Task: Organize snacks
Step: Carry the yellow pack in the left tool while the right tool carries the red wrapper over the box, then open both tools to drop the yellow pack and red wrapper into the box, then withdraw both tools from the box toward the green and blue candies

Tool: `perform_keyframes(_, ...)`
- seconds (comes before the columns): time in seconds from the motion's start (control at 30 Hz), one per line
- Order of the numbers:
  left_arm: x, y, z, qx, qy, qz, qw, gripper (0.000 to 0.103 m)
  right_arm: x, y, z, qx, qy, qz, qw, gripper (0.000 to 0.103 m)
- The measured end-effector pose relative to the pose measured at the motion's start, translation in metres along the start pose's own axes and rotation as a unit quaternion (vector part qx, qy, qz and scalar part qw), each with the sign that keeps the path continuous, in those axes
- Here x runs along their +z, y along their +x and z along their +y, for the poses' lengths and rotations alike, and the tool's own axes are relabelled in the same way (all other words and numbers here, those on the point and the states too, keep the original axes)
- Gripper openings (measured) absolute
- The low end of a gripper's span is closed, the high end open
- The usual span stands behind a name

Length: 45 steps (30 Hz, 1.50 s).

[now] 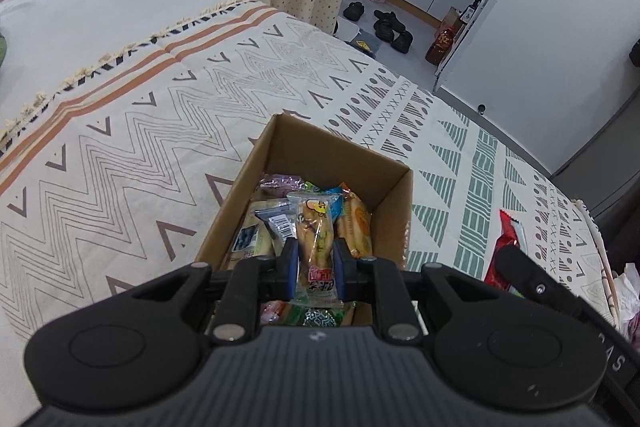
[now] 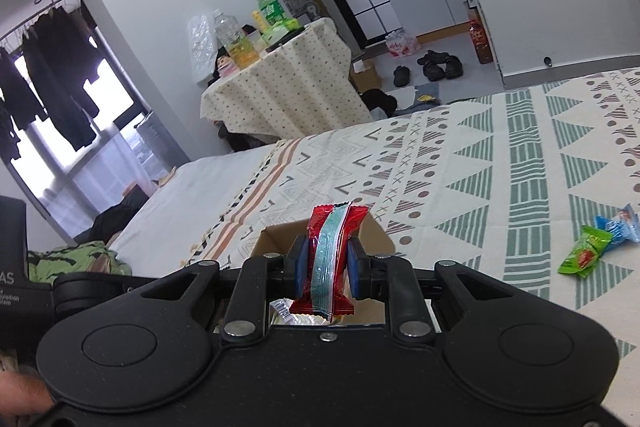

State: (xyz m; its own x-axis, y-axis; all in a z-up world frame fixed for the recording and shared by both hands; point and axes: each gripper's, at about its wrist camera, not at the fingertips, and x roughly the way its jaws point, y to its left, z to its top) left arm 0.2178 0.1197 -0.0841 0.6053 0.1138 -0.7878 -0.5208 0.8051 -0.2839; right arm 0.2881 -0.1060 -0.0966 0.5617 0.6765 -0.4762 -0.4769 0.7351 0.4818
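Note:
An open cardboard box [image 1: 394, 195] sits on the patterned bedspread and holds several wrapped snacks. My left gripper [image 1: 316, 255] is shut on a clear-wrapped yellow snack packet [image 1: 316, 243], held over the box's near end. My right gripper [image 2: 327, 261] is shut on a red snack packet with a pale blue stripe [image 2: 330, 255], held above the box [image 2: 276, 237], whose far rim shows just beyond the fingers. In the left wrist view the right gripper's black body [image 1: 532, 279] shows at the right with that red packet [image 1: 506, 251].
A green packet [image 2: 585, 254] and a blue packet [image 2: 622, 223] lie loose on the bedspread [image 2: 480, 155] to the right. A cloth-covered table [image 2: 288, 79] with bottles stands beyond the bed. Shoes [image 2: 438, 65] lie on the floor.

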Motion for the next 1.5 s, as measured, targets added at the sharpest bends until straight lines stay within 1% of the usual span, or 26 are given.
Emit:
perform_keyframes(0.13, 0.002, 0.013, 0.010, -0.005, -0.008, 0.012, 0.9999, 0.017, -0.005, 0.011, 0.005, 0.004, -0.006, 0.011, 1.000, 0.021)
perform_keyframes(0.27, 0.007, 0.026, 0.017, -0.008, -0.012, 0.024, 0.9996, 0.017, -0.010, 0.025, 0.009, 0.013, 0.007, 0.032, 0.999, 0.021)
perform_keyframes(0.4, 0.010, 0.038, 0.023, -0.007, -0.015, 0.042, 0.9990, 0.018, -0.016, 0.039, 0.016, 0.012, -0.004, 0.054, 0.998, 0.021)
perform_keyframes(0.47, 0.011, 0.043, 0.024, -0.003, -0.006, 0.048, 0.9988, 0.026, -0.019, 0.046, 0.018, 0.010, -0.003, 0.066, 0.998, 0.021)
perform_keyframes(0.5, 0.012, 0.046, 0.025, 0.001, -0.006, 0.056, 0.9984, 0.027, -0.019, 0.049, 0.018, 0.010, -0.004, 0.074, 0.997, 0.024)
perform_keyframes(0.57, 0.013, 0.049, 0.029, -0.001, -0.014, 0.064, 0.9978, 0.031, -0.020, 0.052, 0.019, 0.009, -0.003, 0.083, 0.996, 0.026)
perform_keyframes(0.63, 0.013, 0.048, 0.031, -0.002, -0.015, 0.060, 0.9981, 0.035, -0.020, 0.051, 0.019, 0.011, -0.001, 0.083, 0.997, 0.031)
perform_keyframes(0.67, 0.014, 0.048, 0.031, 0.002, -0.013, 0.059, 0.9982, 0.040, -0.020, 0.049, 0.019, 0.010, 0.000, 0.080, 0.997, 0.034)
perform_keyframes(0.7, 0.014, 0.047, 0.032, 0.006, -0.013, 0.057, 0.9983, 0.043, -0.019, 0.047, 0.018, 0.007, 0.001, 0.076, 0.997, 0.035)
perform_keyframes(0.77, 0.013, 0.046, 0.032, 0.011, -0.014, 0.056, 0.9983, 0.055, -0.018, 0.046, 0.015, -0.002, 0.007, 0.073, 0.997, 0.035)
perform_keyframes(0.8, 0.013, 0.045, 0.031, 0.013, -0.014, 0.056, 0.9983, 0.057, -0.017, 0.045, 0.013, -0.007, 0.012, 0.072, 0.997, 0.035)
perform_keyframes(0.87, 0.011, 0.042, 0.029, 0.017, -0.012, 0.053, 0.9984, 0.065, -0.016, 0.042, 0.007, -0.018, 0.019, 0.070, 0.997, 0.035)
perform_keyframes(0.93, 0.010, 0.039, 0.026, 0.023, -0.007, 0.051, 0.9984, 0.071, -0.015, 0.037, 0.002, -0.029, 0.020, 0.071, 0.997, 0.035)
perform_keyframes(0.97, 0.009, 0.036, 0.023, 0.028, -0.003, 0.051, 0.9983, 0.073, -0.014, 0.035, 0.001, -0.033, 0.019, 0.073, 0.997, 0.037)
perform_keyframes(1.07, 0.009, 0.028, 0.016, 0.036, 0.010, 0.041, 0.9985, 0.079, -0.014, 0.026, -0.006, -0.042, 0.016, 0.070, 0.997, 0.043)
perform_keyframes(1.13, 0.008, 0.023, 0.012, 0.038, 0.013, 0.032, 0.9987, 0.080, -0.013, 0.019, -0.010, -0.047, 0.017, 0.068, 0.996, 0.045)
perform_keyframes(1.2, 0.007, 0.019, 0.007, 0.036, 0.017, 0.028, 0.9988, 0.081, -0.011, 0.010, -0.015, -0.051, 0.018, 0.060, 0.997, 0.052)
perform_keyframes(1.23, 0.006, 0.018, 0.002, 0.036, 0.021, 0.028, 0.9987, 0.081, -0.009, 0.006, -0.017, -0.054, 0.018, 0.055, 0.997, 0.055)
perform_keyframes(1.33, 0.001, 0.014, -0.013, 0.035, 0.035, 0.026, 0.9984, 0.081, -0.002, -0.009, -0.024, -0.065, 0.022, 0.034, 0.997, 0.065)
perform_keyframes(1.4, -0.003, 0.010, -0.024, 0.027, 0.043, 0.024, 0.9984, 0.081, 0.003, -0.019, -0.032, -0.075, 0.030, 0.021, 0.997, 0.075)
perform_keyframes(1.5, -0.008, 0.004, -0.039, 0.023, 0.053, 0.018, 0.9982, 0.082, 0.008, -0.032, -0.044, -0.091, 0.041, 0.007, 0.995, 0.081)
